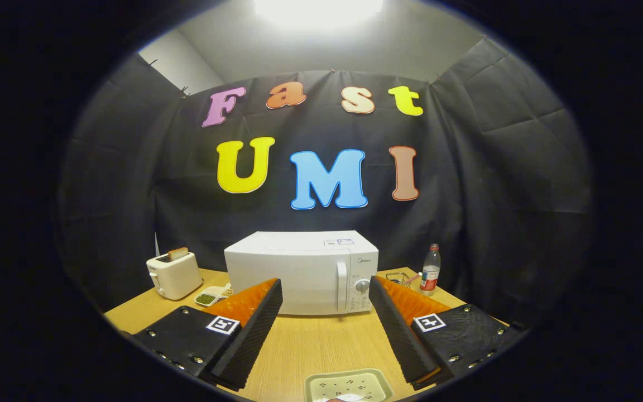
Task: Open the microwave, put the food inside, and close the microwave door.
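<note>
Gripper view: fingers (pixel 326 296) spread wide and empty, one shut microwave (pixel 301 272) beyond, one toaster (pixel 173 273), one bottle (pixel 430 269).

Toaster (pixel 174 274) left of microwave (pixel 301 272)

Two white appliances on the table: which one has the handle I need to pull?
The microwave, beyond the open jaws, its vertical door handle beside the knob. The toaster holds toast instead.
</note>
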The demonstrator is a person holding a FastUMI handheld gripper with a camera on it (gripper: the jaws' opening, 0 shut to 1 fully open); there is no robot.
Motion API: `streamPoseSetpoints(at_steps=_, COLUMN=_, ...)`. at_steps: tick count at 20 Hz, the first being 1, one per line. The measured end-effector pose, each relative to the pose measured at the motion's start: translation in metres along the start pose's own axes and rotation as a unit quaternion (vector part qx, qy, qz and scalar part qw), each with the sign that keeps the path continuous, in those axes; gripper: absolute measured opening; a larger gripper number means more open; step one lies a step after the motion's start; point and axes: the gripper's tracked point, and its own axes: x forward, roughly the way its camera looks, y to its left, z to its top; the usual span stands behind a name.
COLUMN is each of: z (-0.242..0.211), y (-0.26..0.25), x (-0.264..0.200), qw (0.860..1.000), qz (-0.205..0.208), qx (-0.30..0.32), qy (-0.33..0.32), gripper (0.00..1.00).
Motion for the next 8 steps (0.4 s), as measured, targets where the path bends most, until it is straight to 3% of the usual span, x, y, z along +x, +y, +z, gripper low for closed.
streamPoseSetpoints(at_steps=8, z=-0.0024, y=-0.0074, x=-0.0031, qw=1.000, qz=-0.002, qx=0.014, qy=0.002, gripper=0.98)
